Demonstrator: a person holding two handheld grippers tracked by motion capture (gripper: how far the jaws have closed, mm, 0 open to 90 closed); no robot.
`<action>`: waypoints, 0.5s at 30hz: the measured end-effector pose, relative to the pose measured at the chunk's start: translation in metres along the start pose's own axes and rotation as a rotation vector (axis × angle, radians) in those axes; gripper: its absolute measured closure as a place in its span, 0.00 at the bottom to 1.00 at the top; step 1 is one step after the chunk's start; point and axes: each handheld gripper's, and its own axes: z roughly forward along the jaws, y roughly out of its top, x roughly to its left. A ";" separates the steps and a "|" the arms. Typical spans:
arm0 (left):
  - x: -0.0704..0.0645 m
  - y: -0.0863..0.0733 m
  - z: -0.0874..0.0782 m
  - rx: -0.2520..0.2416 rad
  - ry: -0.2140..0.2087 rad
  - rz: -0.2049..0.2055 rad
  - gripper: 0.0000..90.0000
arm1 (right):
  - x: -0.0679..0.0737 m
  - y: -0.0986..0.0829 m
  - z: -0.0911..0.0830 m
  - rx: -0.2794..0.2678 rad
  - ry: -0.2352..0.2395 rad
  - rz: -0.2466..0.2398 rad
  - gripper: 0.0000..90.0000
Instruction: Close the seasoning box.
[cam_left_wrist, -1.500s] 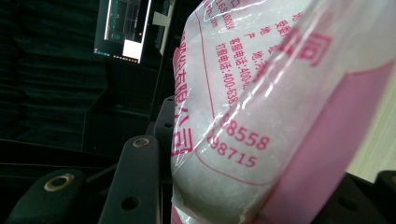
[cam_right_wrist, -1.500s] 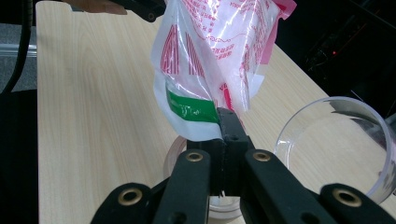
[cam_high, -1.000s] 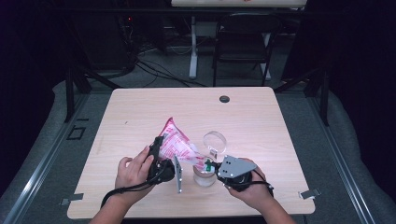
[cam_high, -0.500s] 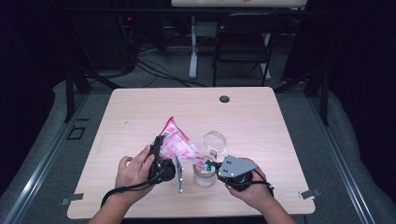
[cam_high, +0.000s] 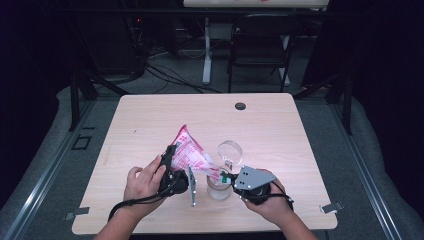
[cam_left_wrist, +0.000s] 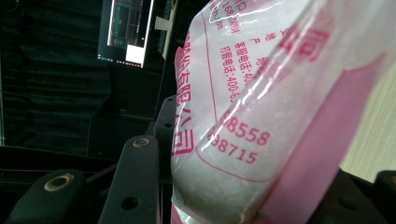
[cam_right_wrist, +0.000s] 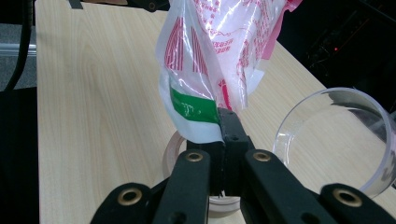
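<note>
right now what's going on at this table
A person holds a pink-and-white plastic bag between two claws near the table's front edge. The left claw is clamped on the bag's upper body, and the right claw pinches its lower corner by the green label. The bag is tilted down over a small clear jar, as if to pour into it. A clear round lid or dish lies just behind the jar.

A black folding chair (cam_high: 257, 47) stands beyond the table (cam_high: 280, 130), whose far edge bears a dark grommet (cam_high: 240, 106)
</note>
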 end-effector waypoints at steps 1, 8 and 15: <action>0.000 0.000 0.000 0.000 0.000 0.001 0.69 | 0.000 0.000 0.000 0.000 0.000 0.001 1.00; 0.000 0.000 0.000 -0.003 0.003 0.007 0.69 | 0.000 -0.001 0.001 0.002 0.002 0.003 1.00; 0.000 0.000 -0.001 -0.001 0.003 0.011 0.69 | 0.000 -0.001 0.001 0.006 0.002 0.000 1.00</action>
